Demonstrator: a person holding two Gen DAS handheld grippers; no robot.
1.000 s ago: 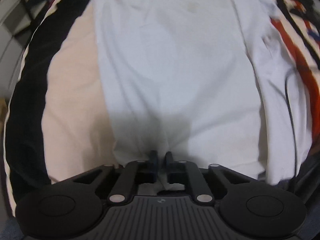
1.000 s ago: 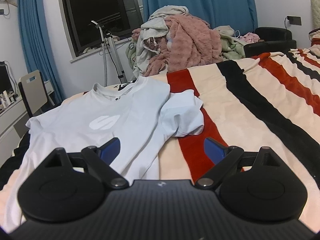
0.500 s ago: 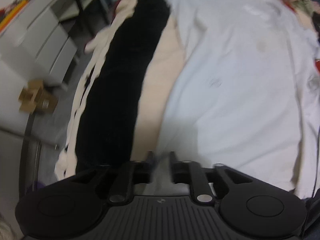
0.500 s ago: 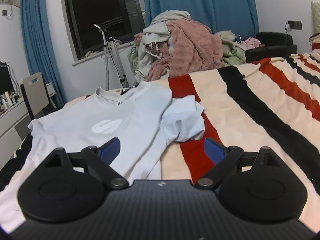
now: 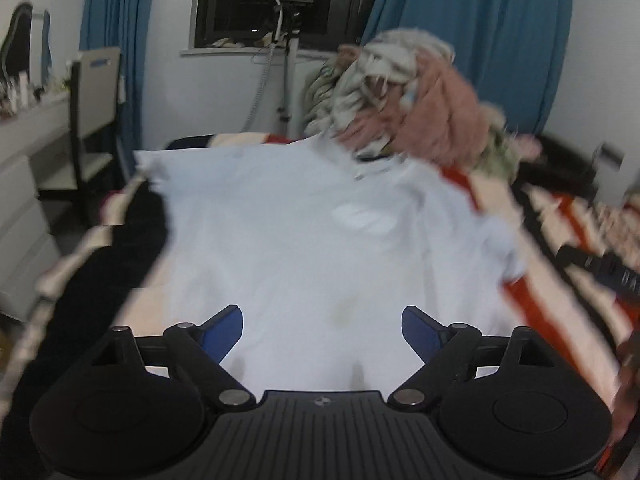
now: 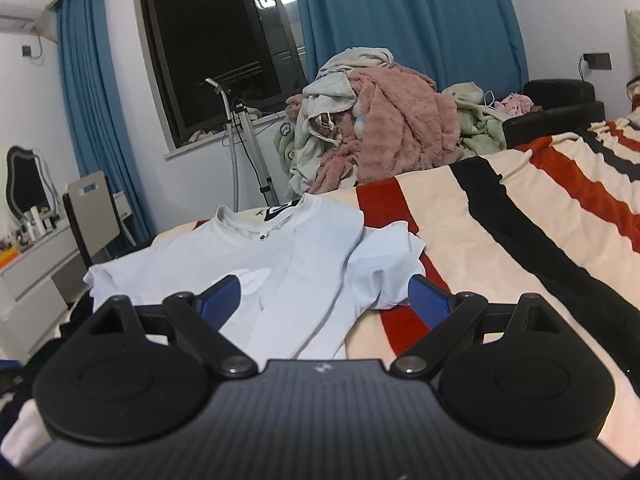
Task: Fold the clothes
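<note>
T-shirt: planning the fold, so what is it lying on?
The white T-shirt lies on a striped blanket; the blanket directly beneath it is covered.

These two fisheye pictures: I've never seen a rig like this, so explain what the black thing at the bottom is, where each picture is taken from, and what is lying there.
No robot here: a person holds a two-finger tool in each hand, each with a camera looking along its fingers. One picture is from the left tool, the other from the right tool; the black body below is the tool itself. Both stand open with blue pads apart, holding nothing. On the striped blanket lies a pale T-shirt, spread out, one sleeve crumpled. Behind it sits a laundry pile. The left picture is blurred.
</note>
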